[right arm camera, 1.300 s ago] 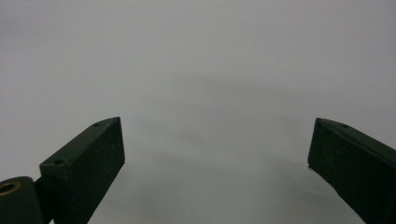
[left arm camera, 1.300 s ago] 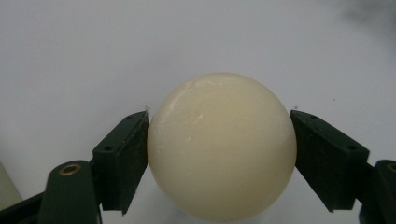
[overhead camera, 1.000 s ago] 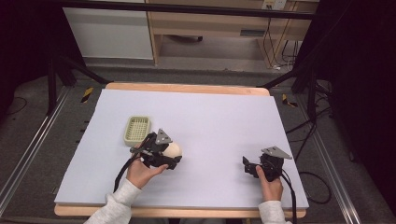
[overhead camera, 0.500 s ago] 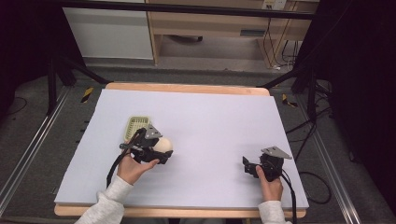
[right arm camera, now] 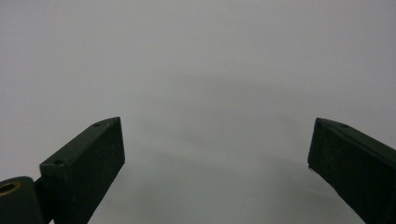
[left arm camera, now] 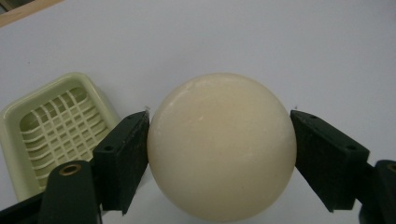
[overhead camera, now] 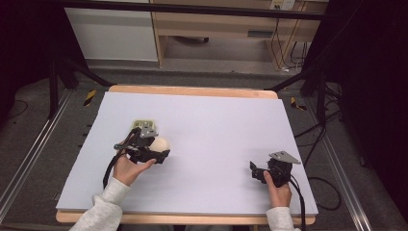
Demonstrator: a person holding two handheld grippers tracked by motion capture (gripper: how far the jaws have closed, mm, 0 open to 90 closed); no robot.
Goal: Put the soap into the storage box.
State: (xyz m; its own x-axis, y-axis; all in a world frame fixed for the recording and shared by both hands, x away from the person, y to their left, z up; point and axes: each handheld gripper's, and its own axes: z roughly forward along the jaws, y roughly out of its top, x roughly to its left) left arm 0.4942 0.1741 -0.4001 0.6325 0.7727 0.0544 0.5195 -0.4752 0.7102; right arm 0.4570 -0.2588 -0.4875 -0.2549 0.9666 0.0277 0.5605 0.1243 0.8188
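Note:
My left gripper [overhead camera: 161, 149] is shut on a cream-coloured ball [overhead camera: 160, 143], and its black pads press on both sides of the ball [left arm camera: 222, 147]. It holds the ball low over the white table top [overhead camera: 216, 125], just in front of a pale green slatted tray [overhead camera: 143, 123]. The gripper's body hides part of the tray in the high view. In the left gripper view the tray [left arm camera: 51, 126] lies behind and to the left of the ball. Near the front right of the table my right gripper [overhead camera: 253, 171] stands open [right arm camera: 217, 135] with nothing between its pads.
The white sheet lies on a wooden table whose edge [overhead camera: 192, 90] shows at the back. Black stand legs [overhead camera: 72, 67] and cables [overhead camera: 317, 144] lie on the floor around it. A wooden shelf unit [overhead camera: 216, 29] stands beyond the table.
The left gripper has carried the ball to the left and a little away from the person, up to the green tray. The right gripper has stayed where it was.

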